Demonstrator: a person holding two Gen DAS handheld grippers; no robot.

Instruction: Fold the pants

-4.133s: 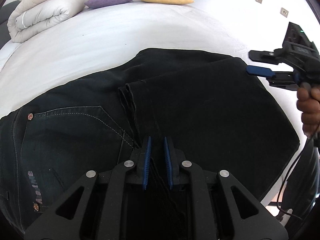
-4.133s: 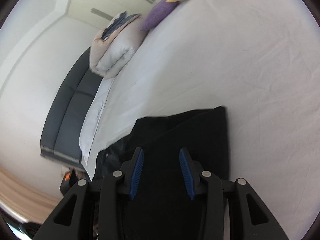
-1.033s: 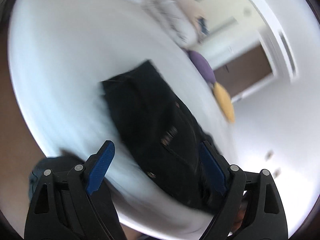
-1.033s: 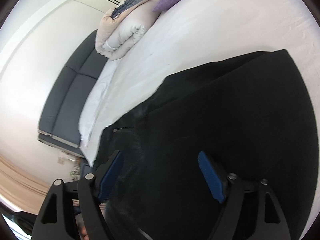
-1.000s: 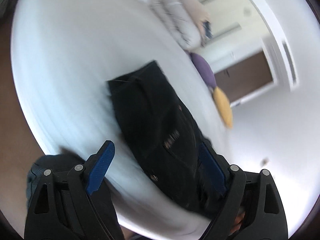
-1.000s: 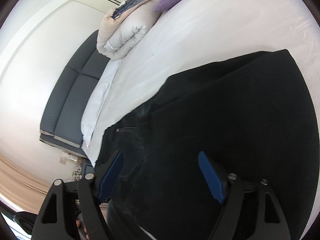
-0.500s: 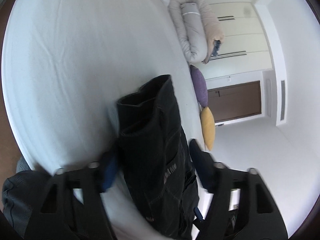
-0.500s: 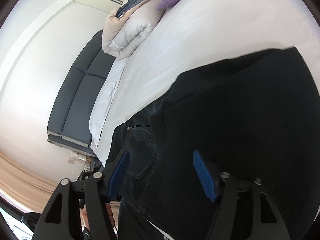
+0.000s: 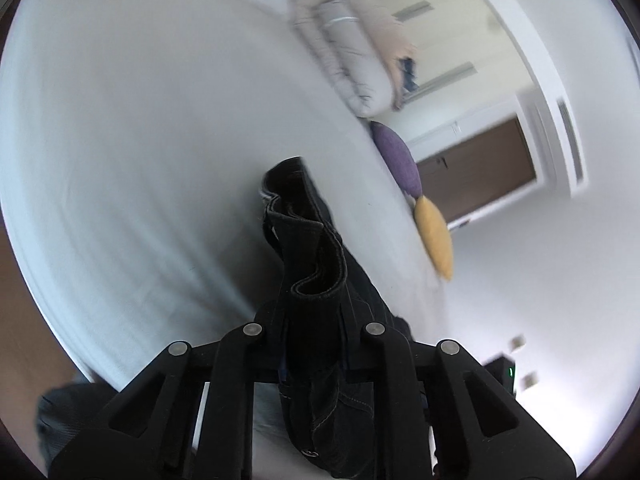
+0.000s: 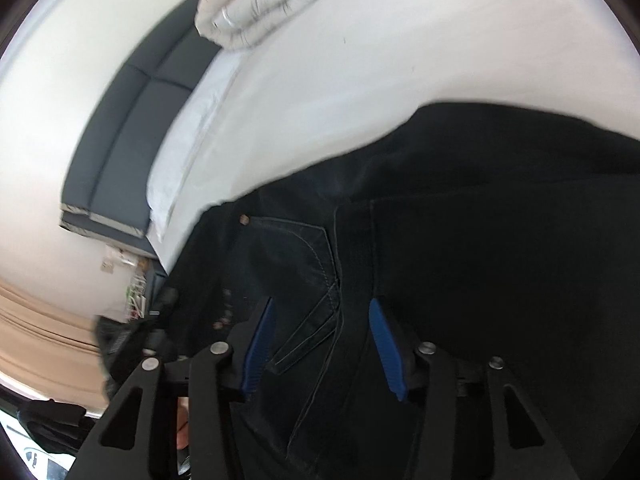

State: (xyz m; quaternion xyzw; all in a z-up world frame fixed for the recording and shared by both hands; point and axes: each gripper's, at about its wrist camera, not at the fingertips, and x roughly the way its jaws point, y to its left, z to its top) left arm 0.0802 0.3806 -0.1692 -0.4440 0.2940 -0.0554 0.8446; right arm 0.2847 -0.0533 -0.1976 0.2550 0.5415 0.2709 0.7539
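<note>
Black denim pants (image 9: pixel 316 264) bunched | left hand-held gripper (image 9: pixel 314 320) clamping waistband | right hand-held gripper (image 10: pixel 322 344) apart

Black pants (image 9: pixel 316 264) on a white bed (image 9: pixel 140 140); purple cushion (image 9: pixel 396 156), yellow cushion (image 9: pixel 434 236).

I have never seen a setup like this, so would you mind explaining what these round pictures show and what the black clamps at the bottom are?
There is no robot here: a person holds a two-finger clamp in each hand, and a wide-angle camera on each looks along its fingers, which makes the pictures round. One picture is from the left gripper, the other from the right gripper. Dark pants lie on a white bed, with a rolled duvet and purple and yellow cushions beyond. The left jaws have just been closing and now pinch the pants' waistband. The right jaws have been closing too, with the cloth between the blue pads, not yet gripped.
</note>
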